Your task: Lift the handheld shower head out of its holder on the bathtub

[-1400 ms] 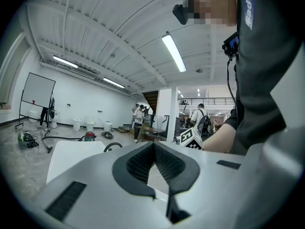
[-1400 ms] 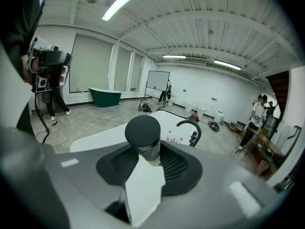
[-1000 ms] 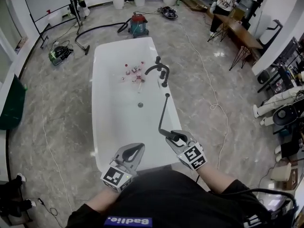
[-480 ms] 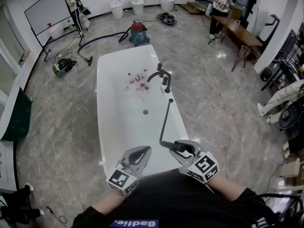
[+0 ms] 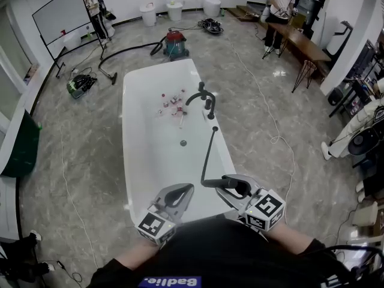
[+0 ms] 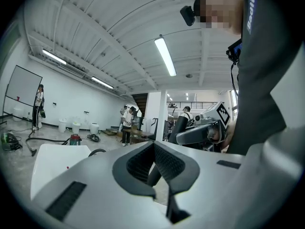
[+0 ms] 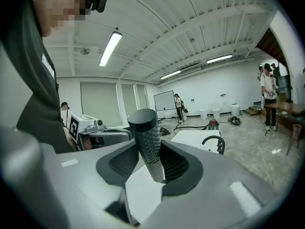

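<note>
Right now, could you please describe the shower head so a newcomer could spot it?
Find the white bathtub mid-floor. Over its near right rim, the right hand-held gripper clamps the shower head, a dark stick trailing a hose, unlike the curved tap farther along.

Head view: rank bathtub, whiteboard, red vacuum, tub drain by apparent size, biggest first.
1. bathtub
2. whiteboard
3. red vacuum
4. drain
The whiteboard and vacuum stand farther from the camera, so this ranks looks only, not true size.
</note>
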